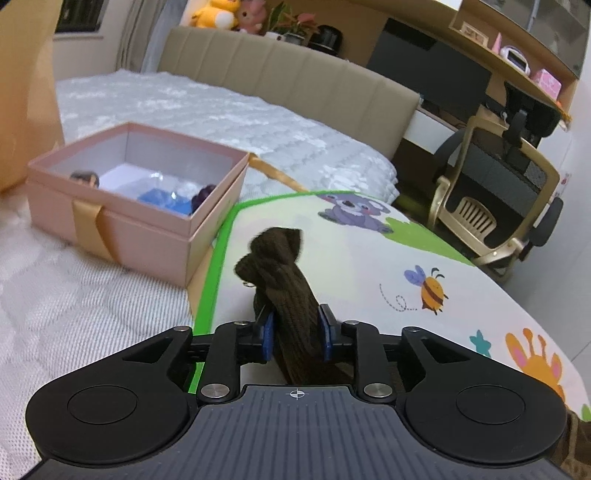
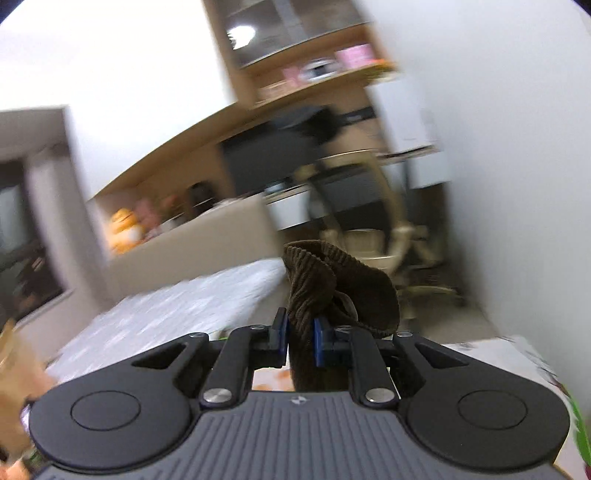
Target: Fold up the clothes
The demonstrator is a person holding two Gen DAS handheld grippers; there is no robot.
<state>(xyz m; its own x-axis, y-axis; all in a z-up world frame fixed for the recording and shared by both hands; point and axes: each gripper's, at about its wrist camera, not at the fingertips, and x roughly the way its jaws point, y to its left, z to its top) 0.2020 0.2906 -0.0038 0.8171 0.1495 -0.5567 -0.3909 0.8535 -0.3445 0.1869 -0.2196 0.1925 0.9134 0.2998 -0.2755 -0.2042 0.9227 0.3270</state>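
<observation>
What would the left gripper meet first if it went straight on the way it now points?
Probably the cartoon play mat: beyond the brown garment clamped in the left gripper, the mat lies ahead, though depth is unclear.

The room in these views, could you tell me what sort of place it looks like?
Most likely a bedroom with a study corner. A bed with a padded headboard fills the background, plush toys sit on the ledge behind it, and an office chair stands at a desk under shelves.
</observation>
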